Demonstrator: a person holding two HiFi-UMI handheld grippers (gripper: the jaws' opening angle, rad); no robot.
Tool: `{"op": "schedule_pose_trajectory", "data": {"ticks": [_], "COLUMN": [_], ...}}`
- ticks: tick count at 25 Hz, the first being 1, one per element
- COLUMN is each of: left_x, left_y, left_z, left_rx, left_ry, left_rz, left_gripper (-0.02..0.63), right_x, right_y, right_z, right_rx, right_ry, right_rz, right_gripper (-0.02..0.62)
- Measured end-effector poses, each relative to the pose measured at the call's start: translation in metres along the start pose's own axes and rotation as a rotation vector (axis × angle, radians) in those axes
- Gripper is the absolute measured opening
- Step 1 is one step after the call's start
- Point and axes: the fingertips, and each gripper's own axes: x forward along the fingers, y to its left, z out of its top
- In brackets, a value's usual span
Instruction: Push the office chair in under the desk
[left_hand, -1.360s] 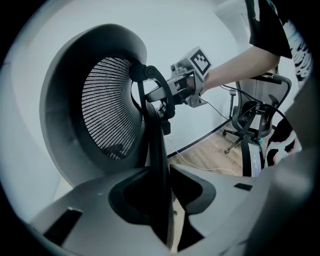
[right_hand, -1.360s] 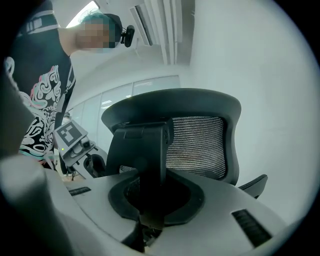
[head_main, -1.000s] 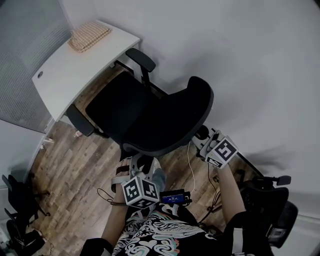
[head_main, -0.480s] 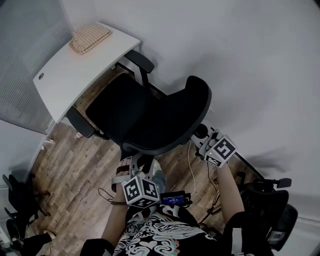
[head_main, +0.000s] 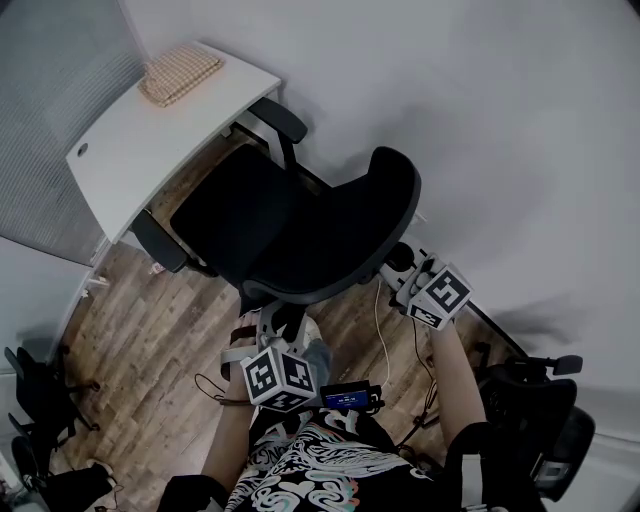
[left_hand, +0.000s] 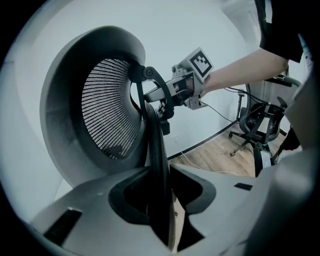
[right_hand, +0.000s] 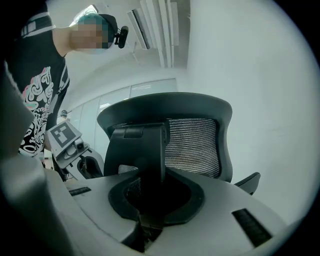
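The black office chair (head_main: 240, 215) stands on the wood floor, its seat partly under the white desk (head_main: 130, 150) at upper left. Its mesh backrest (head_main: 345, 240) faces me. My left gripper (head_main: 268, 318) is low at the backrest's near edge; in the left gripper view, the left gripper (left_hand: 159, 210) is shut on the backrest's thin black rim (left_hand: 155, 150). My right gripper (head_main: 398, 272) is at the backrest's right rear. In the right gripper view, the right gripper (right_hand: 145, 200) is shut on the black back support (right_hand: 142, 150).
A woven mat (head_main: 178, 72) lies on the desk's far corner. A pale wall runs along the right. A second office chair (head_main: 530, 400) stands at lower right, and cables (head_main: 383, 340) trail over the floor. Dark gear (head_main: 30, 400) sits at lower left.
The chair's backrest and my right gripper have crept slightly up and left, toward the desk. The left gripper has hardly moved.
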Motion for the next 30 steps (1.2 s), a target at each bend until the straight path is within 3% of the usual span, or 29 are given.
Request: {"op": "schedule_pose_trajectory", "data": {"ticks": [30], "left_x": [0.000], "left_y": [-0.004], "left_z": [0.002], "left_rx": [0.026], "left_ry": [0.003], "left_rz": [0.029], "left_gripper": [0.150], "right_x": [-0.012], "right_y": [-0.001], "right_z": [-0.002], "right_rx": [0.013], "right_ry": [-0.034], "right_rz": [-0.059], "right_gripper": [0.043]}}
